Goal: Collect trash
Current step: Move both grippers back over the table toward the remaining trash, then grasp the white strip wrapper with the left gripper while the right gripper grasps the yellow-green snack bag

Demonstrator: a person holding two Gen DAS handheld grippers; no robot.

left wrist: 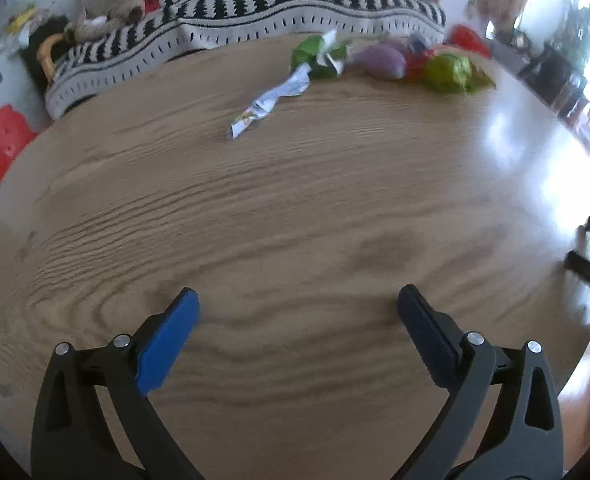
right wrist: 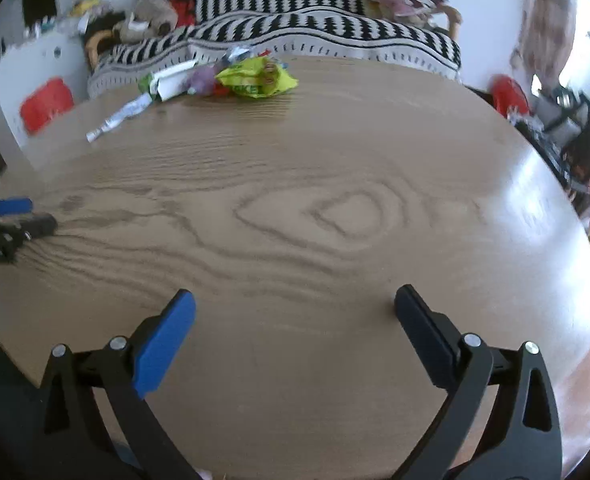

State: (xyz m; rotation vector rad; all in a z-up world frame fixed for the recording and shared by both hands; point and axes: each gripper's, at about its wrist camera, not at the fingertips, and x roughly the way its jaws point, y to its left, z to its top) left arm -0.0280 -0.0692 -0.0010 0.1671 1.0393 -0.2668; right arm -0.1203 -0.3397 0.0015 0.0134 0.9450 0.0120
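Above table [left wrist: 295, 208], left gripper [left wrist: 298, 305] and right gripper [right wrist: 295, 302] both spread wide, empty, wrappers [left wrist: 375, 62] clustered at table's far edge.

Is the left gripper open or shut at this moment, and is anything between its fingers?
Open. The left gripper has its fingers spread wide over bare wooden table, nothing between them.

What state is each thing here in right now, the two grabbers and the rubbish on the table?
Left gripper: open, empty, above the table.
Right gripper: open, empty.
White wrapper: twisted, lying flat, nearest piece.
Green wrapper: crumpled, at the far edge.
Purple wrapper: crumpled, in the pile.
Yellow-green bag: crumpled, lying flat.
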